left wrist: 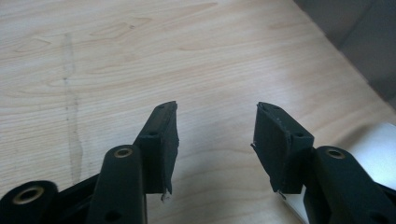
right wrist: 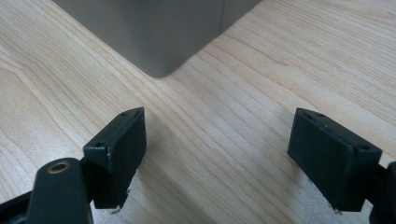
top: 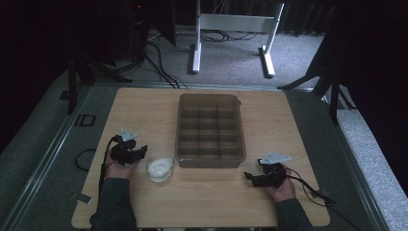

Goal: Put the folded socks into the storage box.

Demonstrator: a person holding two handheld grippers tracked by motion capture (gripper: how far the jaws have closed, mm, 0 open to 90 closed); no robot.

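Between your left gripper (top: 139,153) and the divided tray (top: 210,131) lies the white bundle (top: 160,169), blocking the direct path rightward. Your right gripper (top: 251,177) has bare table (top: 144,110) ahead, with the tray's near right corner just beyond. The near edge between your hands is open.

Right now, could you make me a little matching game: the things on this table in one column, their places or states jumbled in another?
Things:
1. compartment tray
2. white bag
3. left gripper
4. right gripper

Descriptions:
A. open, near the tray's front right corner
B. crumpled, beside the left gripper
C. grey, mid-table, nothing in its compartments
D. open, with bare wood between its jaws

Pairs: 1-C, 2-B, 3-D, 4-A
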